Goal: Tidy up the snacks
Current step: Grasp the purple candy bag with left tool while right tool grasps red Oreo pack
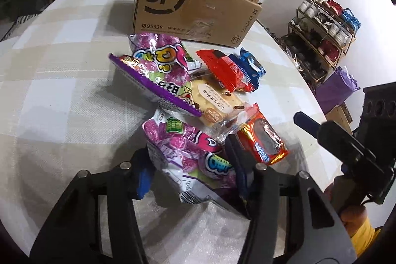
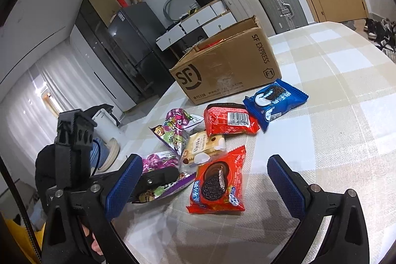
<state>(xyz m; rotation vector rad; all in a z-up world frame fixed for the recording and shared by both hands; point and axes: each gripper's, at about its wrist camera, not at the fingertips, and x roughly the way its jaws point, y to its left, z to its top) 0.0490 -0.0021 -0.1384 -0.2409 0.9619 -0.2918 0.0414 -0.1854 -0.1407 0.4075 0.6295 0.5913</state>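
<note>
Black hand-held gripper [image 2: 200, 187], blue pads [image 2: 123, 186], yellow sleeve [image 1: 363, 239]

glossy plastic snack packs [image 2: 217, 180], matt scuffed cardboard box [image 1: 195, 9], soft matt checked cloth on the table [image 2: 334, 115], blue rough-textured pads [image 2: 287, 182] on matt black plastic gripper

Counter [image 2: 346, 95]: checked cream cloth.
Suitcases [image 2: 274, 1]: silver and white, upright at 12 o'clock, teal one stacked behind.
Shoe rack [image 1: 324, 29]: at 2 o'clock, by the wall.
Fridge [image 2: 133, 41]: dark, at 10 o'clock.

Bright, soft shadows, wrapper glare (fisheye-warped edges)
</note>
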